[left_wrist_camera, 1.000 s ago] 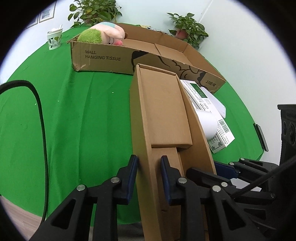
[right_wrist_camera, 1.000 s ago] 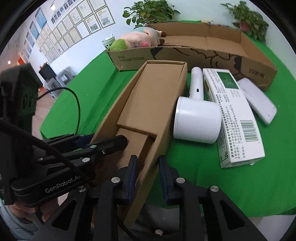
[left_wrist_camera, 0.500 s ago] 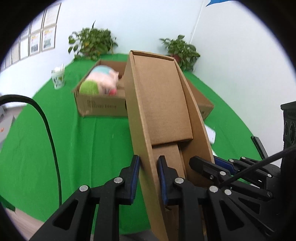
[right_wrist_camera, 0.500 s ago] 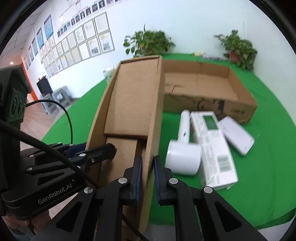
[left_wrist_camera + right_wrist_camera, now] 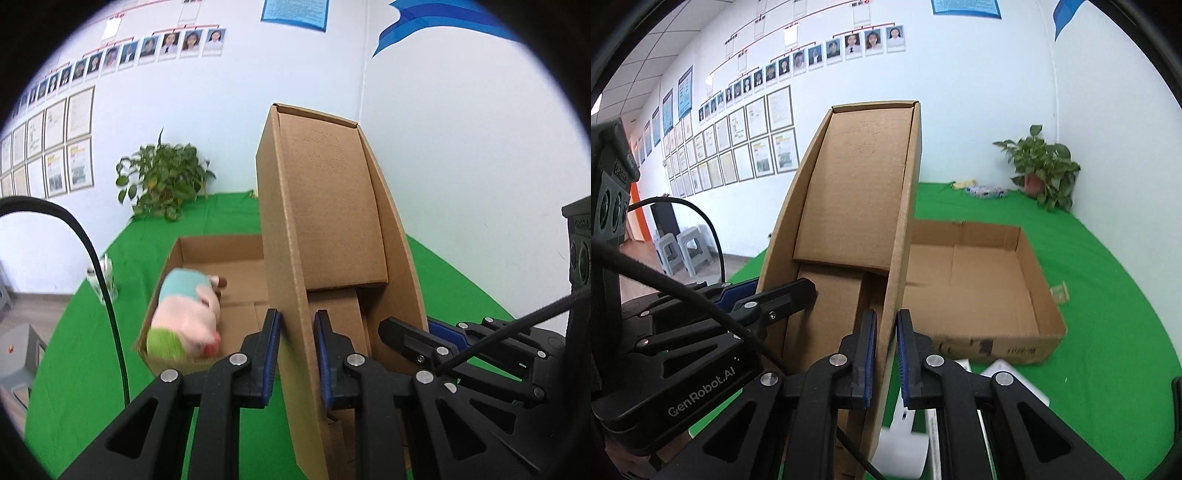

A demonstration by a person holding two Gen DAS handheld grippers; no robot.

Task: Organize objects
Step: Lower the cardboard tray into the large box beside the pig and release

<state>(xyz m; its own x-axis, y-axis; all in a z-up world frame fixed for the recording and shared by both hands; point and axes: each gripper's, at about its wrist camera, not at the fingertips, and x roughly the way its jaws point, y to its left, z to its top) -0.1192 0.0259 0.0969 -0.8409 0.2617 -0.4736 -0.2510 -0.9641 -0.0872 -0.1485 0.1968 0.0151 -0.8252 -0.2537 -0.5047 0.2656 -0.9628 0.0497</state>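
Observation:
A long narrow open cardboard box (image 5: 332, 229) is held up in the air, tilted steeply, its far end high. My left gripper (image 5: 297, 354) is shut on its left side wall. My right gripper (image 5: 885, 356) is shut on its right side wall (image 5: 901, 236). Beyond it on the green table lies a large shallow cardboard box (image 5: 979, 280) with a plush pig toy (image 5: 184, 314) in its left end. A white cylinder-headed device (image 5: 905, 450) and white packages (image 5: 1015, 376) lie below my right gripper, mostly hidden.
A paper cup (image 5: 101, 280) stands left of the big box. Potted plants (image 5: 162, 184) (image 5: 1041, 166) stand at the table's back corners, with small wrapped items (image 5: 982, 190) near the right one. Stools (image 5: 683, 251) stand on the floor at left.
Both grippers have lifted the narrow box off the table and tilted its far end up; the views now look over the big box toward the wall.

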